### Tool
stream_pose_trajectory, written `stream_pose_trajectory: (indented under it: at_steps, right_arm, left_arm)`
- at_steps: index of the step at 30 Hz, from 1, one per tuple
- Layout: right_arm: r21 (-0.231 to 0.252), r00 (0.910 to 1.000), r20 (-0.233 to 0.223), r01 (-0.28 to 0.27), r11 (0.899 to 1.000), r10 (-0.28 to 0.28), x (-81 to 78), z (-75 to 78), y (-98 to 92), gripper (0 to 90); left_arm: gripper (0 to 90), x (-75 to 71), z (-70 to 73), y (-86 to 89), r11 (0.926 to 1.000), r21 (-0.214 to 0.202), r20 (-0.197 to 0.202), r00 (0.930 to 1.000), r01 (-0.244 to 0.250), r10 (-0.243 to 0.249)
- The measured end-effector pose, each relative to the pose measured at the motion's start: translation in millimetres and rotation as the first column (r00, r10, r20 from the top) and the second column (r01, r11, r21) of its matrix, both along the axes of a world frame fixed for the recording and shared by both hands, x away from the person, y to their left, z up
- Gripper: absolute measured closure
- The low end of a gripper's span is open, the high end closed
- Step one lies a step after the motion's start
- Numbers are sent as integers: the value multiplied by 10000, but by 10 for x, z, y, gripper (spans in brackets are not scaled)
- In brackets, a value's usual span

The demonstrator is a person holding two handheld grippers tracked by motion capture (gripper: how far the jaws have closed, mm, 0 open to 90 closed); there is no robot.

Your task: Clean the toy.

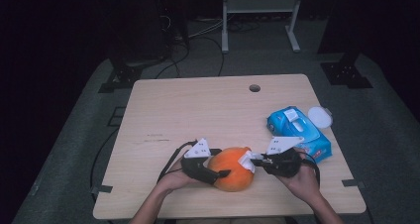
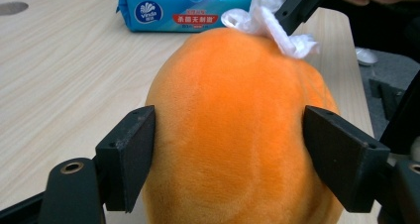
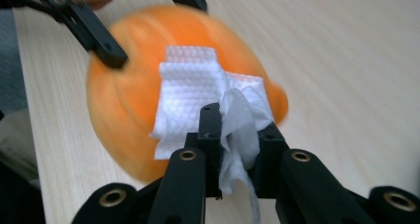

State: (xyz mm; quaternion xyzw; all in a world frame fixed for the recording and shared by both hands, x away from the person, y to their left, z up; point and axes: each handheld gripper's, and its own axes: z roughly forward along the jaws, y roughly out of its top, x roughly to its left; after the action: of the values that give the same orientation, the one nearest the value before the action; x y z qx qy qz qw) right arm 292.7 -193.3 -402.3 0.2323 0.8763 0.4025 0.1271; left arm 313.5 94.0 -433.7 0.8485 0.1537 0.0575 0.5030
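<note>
Near table edge (image 1: 228, 215), orange plush (image 1: 233, 170)

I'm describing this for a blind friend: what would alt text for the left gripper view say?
An orange plush toy sits between two black jaws pressing its sides on a wooden table. At its far end, the right gripper holds a white tissue against it, with a blue tissue pack behind.
</note>
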Motion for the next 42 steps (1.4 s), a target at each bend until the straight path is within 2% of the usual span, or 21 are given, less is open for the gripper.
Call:
stream_pose_trajectory:
  at_steps: [2, 4, 7, 9, 12, 14, 17, 22, 24, 26, 28, 29, 31, 33, 34, 37, 38, 39, 40, 41, 42]
  right_arm:
    - [217, 9997, -261, 8, 9998, -2, 16, -31, -22, 777]
    - [150, 10000, -48, -77, 9999, 78, -8, -1, 22, 777]
    - [370, 9994, 161, -324, 9988, 318, -54, 69, 104, 777]
    - [372, 9991, 218, -369, 9986, 361, -59, 80, 120, 777]
    - [442, 9997, -104, -199, 9988, 204, 2, 30, 59, 776]
    - [261, 9993, -372, 58, 9996, -48, 58, -36, -6, 775]
    - [578, 9955, -930, 224, 9981, -169, 97, -108, -91, 774]
    - [908, 9995, -319, 71, 9958, -42, 50, 24, -21, 774]
    - [950, 9992, -284, -270, 9951, 298, 38, 56, 10, 774]
    - [887, 9962, -502, -660, 9939, 706, 26, 27, 18, 774]
    - [910, 9907, -669, -1119, 9895, 1182, 4, 9, 1, 774]
    - [918, 9888, -674, -1267, 9877, 1331, -6, 11, -10, 773]
    - [971, 9864, -665, -1435, 9849, 1503, -24, 15, -22, 772]
    - [964, 9851, -611, -1548, 9832, 1611, -42, 21, -10, 772]
    - [921, 9858, -568, -1527, 9840, 1583, -48, 28, -3, 772]
    - [845, 9908, -417, -1252, 9885, 1291, -39, 48, 9, 774]
    - [845, 9908, -417, -1252, 9885, 1291, -39, 48, 9, 774]
    - [872, 9949, -266, -950, 9917, 976, -26, 77, 2, 776]
    - [872, 9949, -266, -950, 9917, 976, -26, 77, 2, 776]
    - [1151, 9970, -121, -739, 9906, 758, -19, 135, -13, 776]
    - [1293, 9975, -39, -698, 9891, 709, -19, 165, -13, 777]
  left_arm:
    - [211, -2, 22, -20, 10000, -21, -1, 10000, 88, -88]
    - [193, -6, 53, -43, 9998, -136, -34, 9999, 131, -131]
    - [245, -39, 51, -65, 9992, 155, 305, 9988, 366, -370]
    - [257, -34, 50, -45, 9993, 200, 249, 9991, 326, -331]
    - [261, -30, 34, -24, 9995, 154, 204, 9994, 271, -274]
    - [261, -27, 25, -1, 9997, 104, 130, 9996, 231, -232]
    - [260, -48, 37, -37, 9995, 152, 237, 9993, 278, -282]
    - [253, -136, 81, -117, 9964, 457, 672, 9950, 713, -743]
    - [207, -178, 107, -125, 9904, 760, 769, 9896, 1155, -1214]
    - [154, -188, 129, -105, 9854, 742, 620, 9855, 1534, -1581]
    - [112, -159, 155, -83, 9875, 404, 264, 9878, 1526, -1538]
    - [103, -142, 164, -83, 9909, 316, 185, 9912, 1306, -1312]
    - [74, -103, 145, -115, 9943, 685, 31, 9966, 820, -824]
    - [66, -77, 109, -142, 9923, 823, -479, 9949, 922, -885]
    - [121, -86, 93, -153, 9917, 769, -520, 9937, 1035, -996]
    - [318, -99, 113, -153, 9940, 816, 15, 9973, 732, -736]
    - [360, -99, 113, -153, 9940, 816, 15, 9973, 732, -736]
    - [384, -112, 164, -147, 9975, 517, 730, 9960, 481, -518]
    - [401, -112, 164, -147, 9975, 517, 730, 9960, 481, -518]
    - [406, -135, 220, -169, 9982, 551, 1842, 9823, 232, -330]
    - [406, -138, 235, -185, 9984, 561, 2165, 9760, 109, -229]
